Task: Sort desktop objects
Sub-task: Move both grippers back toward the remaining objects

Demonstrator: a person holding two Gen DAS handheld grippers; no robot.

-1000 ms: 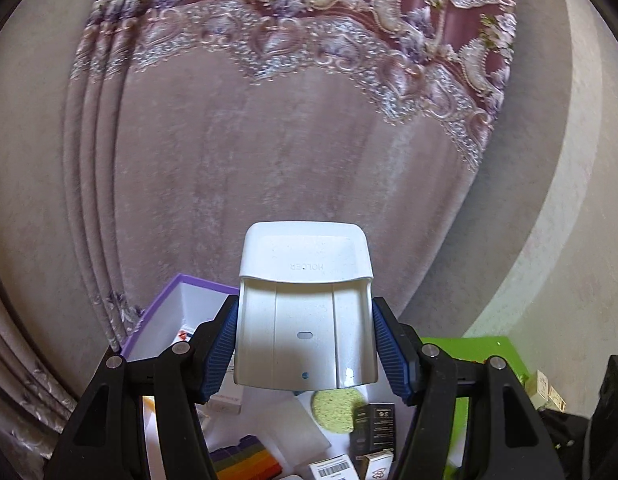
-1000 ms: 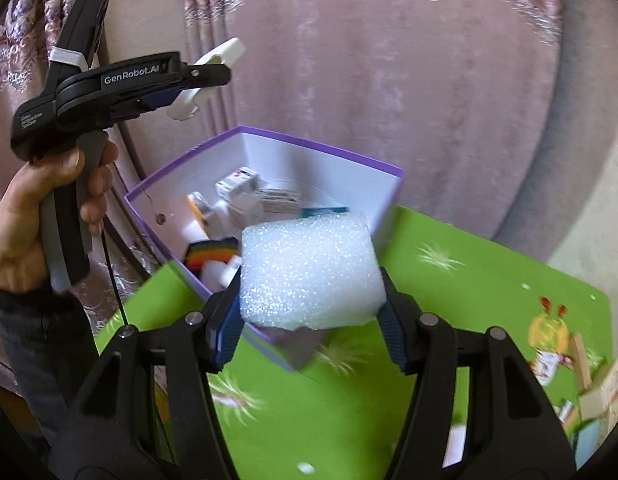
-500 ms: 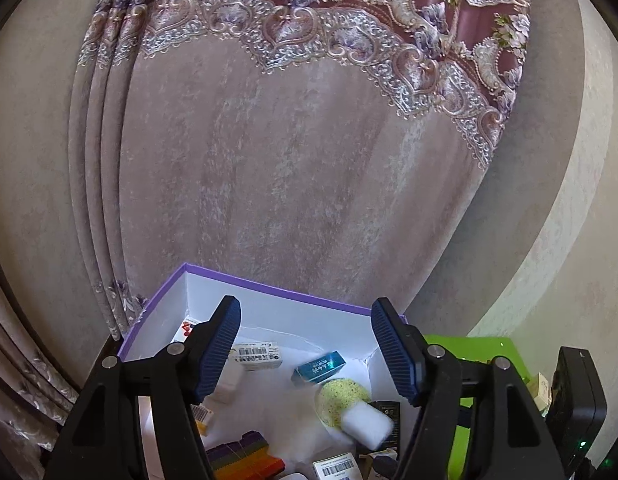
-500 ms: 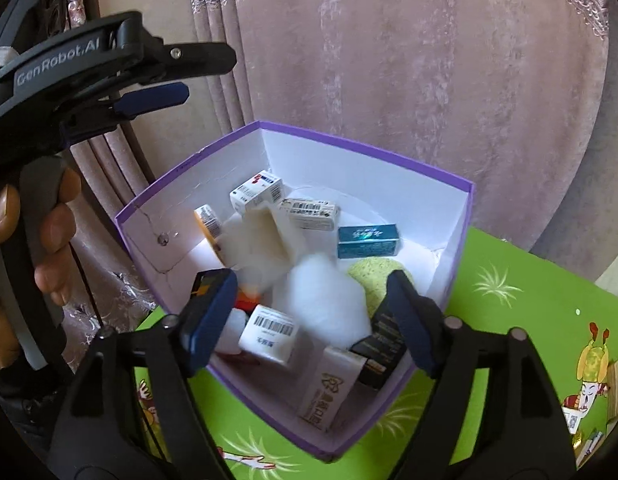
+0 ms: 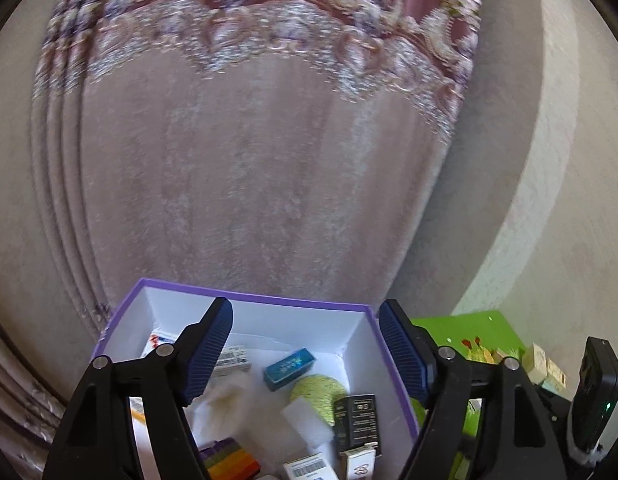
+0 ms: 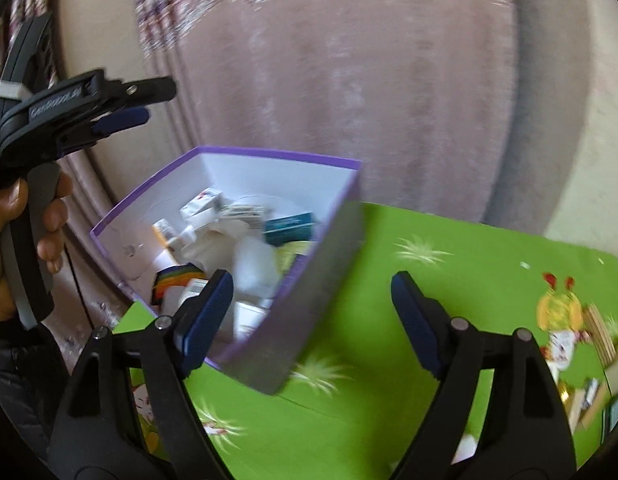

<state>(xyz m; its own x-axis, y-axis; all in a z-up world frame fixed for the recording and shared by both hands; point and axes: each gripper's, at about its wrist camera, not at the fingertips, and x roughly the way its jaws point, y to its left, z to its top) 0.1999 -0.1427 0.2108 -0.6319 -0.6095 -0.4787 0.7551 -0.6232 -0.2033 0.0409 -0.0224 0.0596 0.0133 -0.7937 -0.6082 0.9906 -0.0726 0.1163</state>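
A purple-rimmed white box [image 5: 189, 285] stands on the green mat and holds several small items: a blue carton [image 5: 289, 368], a round yellow-green sponge [image 5: 319, 394], a white foam block [image 5: 305, 420], a black carton [image 5: 359, 420] and a rainbow block [image 5: 229, 460]. My left gripper [image 5: 305, 308] hangs over the box, its jaws opening with nothing between them. My right gripper [image 6: 313, 278] is above the box's near wall [image 6: 309, 320], jaws opening and likewise empty. The right wrist view shows the left gripper [image 6: 125, 120] at the upper left, held by a hand [image 6: 29, 220].
The green cartoon-print mat [image 6: 429, 280] stretches right of the box. Several small cartons [image 6: 589, 360] lie at its right edge, and more of them [image 5: 543, 364] show in the left wrist view. A mauve curtain [image 5: 249, 160] hangs close behind the box.
A second ago the left gripper held a white plastic holder and the right a white foam block. Both let go and the pieces dropped into the box. The right gripper shifted right.
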